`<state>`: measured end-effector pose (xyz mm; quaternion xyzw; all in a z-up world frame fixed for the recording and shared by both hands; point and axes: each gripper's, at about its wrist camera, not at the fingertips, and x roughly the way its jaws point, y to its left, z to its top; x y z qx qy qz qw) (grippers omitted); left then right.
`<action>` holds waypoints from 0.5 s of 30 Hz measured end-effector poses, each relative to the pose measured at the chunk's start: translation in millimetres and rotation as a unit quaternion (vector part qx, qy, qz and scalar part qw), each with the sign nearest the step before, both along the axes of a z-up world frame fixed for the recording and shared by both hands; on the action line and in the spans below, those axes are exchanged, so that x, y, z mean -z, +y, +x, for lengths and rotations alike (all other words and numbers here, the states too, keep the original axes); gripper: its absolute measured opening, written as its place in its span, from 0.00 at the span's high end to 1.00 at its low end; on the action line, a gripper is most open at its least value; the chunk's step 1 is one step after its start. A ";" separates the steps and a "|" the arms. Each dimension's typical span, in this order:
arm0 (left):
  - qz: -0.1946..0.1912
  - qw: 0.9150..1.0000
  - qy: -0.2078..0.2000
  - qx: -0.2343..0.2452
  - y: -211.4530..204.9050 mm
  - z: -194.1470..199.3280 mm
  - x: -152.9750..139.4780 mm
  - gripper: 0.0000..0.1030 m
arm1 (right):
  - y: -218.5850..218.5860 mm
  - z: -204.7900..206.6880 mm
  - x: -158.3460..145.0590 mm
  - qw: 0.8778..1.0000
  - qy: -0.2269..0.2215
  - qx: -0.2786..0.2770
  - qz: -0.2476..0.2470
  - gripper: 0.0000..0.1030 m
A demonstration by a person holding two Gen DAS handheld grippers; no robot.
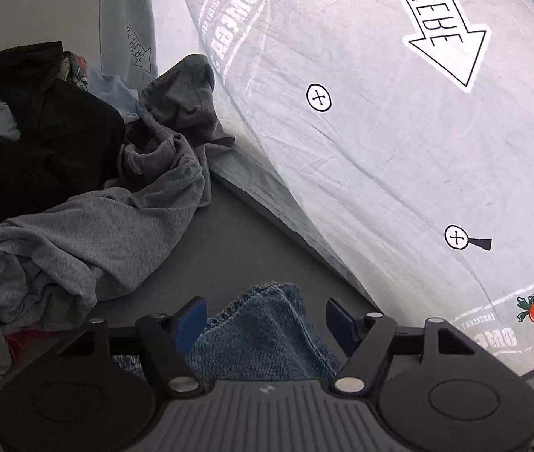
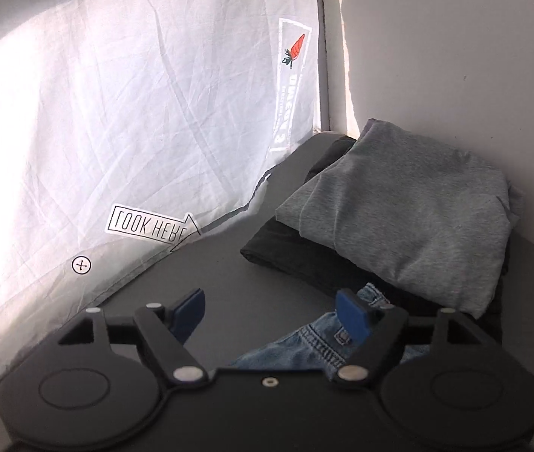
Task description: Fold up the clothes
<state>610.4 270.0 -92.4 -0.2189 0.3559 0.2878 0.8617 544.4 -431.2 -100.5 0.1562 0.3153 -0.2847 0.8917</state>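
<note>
My left gripper (image 1: 266, 318) has its blue pads spread wide, and a piece of blue denim (image 1: 267, 335) lies below and between them on the dark grey table (image 1: 251, 241); the pads do not press on it. To the left of that gripper sits a crumpled grey garment (image 1: 89, 233), and beyond it a heap of black clothing (image 1: 40, 150) with bits of pale blue cloth showing at its far edge. A pale printed sheet (image 1: 380, 132) with carrot pictures and an arrow label hangs along the right. My right gripper (image 2: 272, 312) is spread as well, with bare table between the pads; the denim's (image 2: 319, 342) waistband edge lies just behind the right pad, though I cannot tell whether it touches. Farther right, by the white wall (image 2: 455, 56), a folded grey garment (image 2: 410, 211) rests on top of a folded black one (image 2: 285, 252).
</note>
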 end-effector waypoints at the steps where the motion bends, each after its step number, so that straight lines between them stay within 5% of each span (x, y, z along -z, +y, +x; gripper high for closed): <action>1: 0.006 1.000 0.007 0.008 -6.3 -9.0 6.0 0.21 | 11.4 -6.0 3.6 1.000 0.013 -0.017 -0.020 0.18; 4: 0.003 0.999 0.041 0.029 -22.5 -43.0 27.9 0.21 | 39.2 -32.2 23.4 0.994 0.071 -0.039 -0.076 0.18; 8: -0.007 0.995 0.085 0.061 -45.6 -83.7 54.1 0.21 | 59.2 -85.4 50.6 0.989 0.120 -0.052 -0.063 0.15; 11: 0.031 0.988 0.130 0.081 -69.7 -103.3 70.0 0.21 | 78.0 -117.0 68.7 0.984 0.154 -0.058 -0.069 0.15; 15: 0.018 0.983 0.161 0.081 -85.3 -119.8 82.2 0.21 | 125.7 -145.7 84.9 0.966 0.174 -0.134 -0.136 0.11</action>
